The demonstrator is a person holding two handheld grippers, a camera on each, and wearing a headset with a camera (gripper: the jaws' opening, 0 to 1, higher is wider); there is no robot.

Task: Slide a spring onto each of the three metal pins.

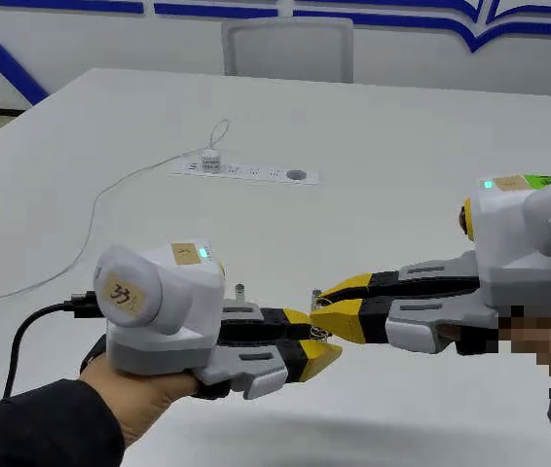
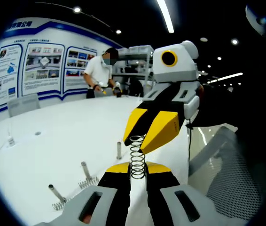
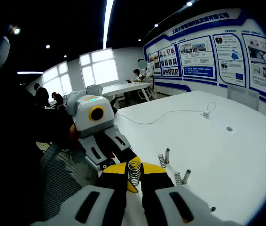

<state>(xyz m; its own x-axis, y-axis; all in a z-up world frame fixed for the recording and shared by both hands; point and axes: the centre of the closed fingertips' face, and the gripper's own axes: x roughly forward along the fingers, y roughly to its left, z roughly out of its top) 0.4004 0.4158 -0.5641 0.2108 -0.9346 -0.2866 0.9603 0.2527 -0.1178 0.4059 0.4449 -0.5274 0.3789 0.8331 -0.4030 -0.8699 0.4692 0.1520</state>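
Left gripper (image 1: 319,338) and right gripper (image 1: 316,304) both clamped on one spring (image 2: 137,160), three metal pins (image 2: 83,169) standing on white table (image 1: 353,146)

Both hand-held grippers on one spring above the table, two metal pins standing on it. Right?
No: three metal pins stand on the table, not two; the left gripper view shows them. The rest holds: the left hand-held gripper and the right hand-held gripper both hold one spring above it.

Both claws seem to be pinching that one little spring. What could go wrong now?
The spring is held in mid-air by the left gripper and right gripper; uneven pulling could bend it, or it may pop free. If it drops, it could roll among the loose springs by the pins.
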